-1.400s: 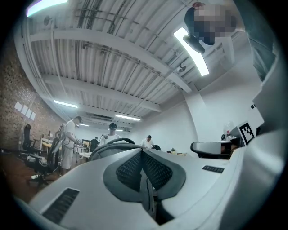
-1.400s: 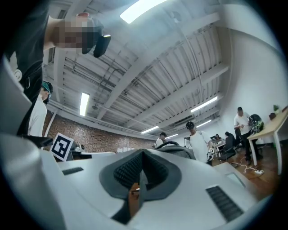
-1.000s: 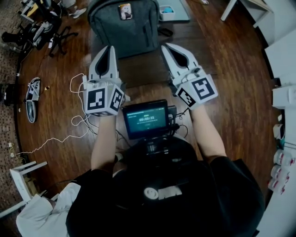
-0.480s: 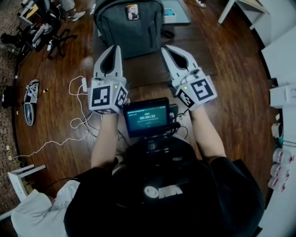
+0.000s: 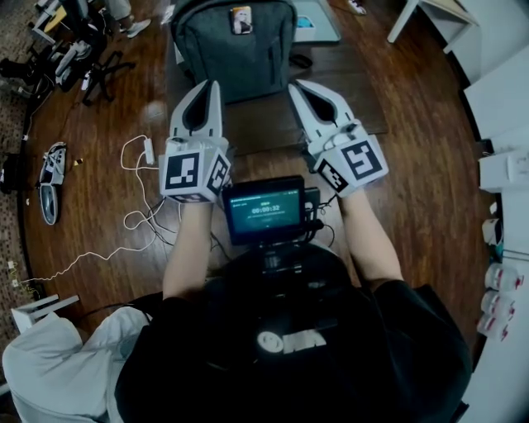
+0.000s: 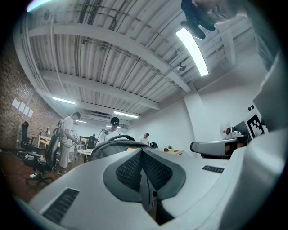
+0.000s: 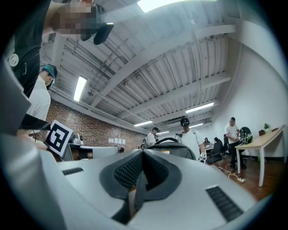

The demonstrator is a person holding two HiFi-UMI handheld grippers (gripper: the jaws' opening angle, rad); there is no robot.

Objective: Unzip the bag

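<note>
Nearest in the head view is the person's black top, and just ahead of it a small lit screen on a mount. On either side of the screen, bare forearms reach forward to the two grippers. These are held side by side, roughly level, over the near edge of the dark wooden bench.

The left gripper has its fingers pressed together with nothing between them. The right gripper has its fingers closed too, bar a thin slit, and they hold nothing.

Both point at the bag, a grey backpack standing on the far part of the bench. The fingertips are near its front but apart from it. In each gripper view the bag's rounded top and handle rise just beyond the tips. A small card sits on the bag's upper front.

On the wooden floor to the left lie a looped white cable and a shoe. Far off in the gripper views, several people stand among desks.
</note>
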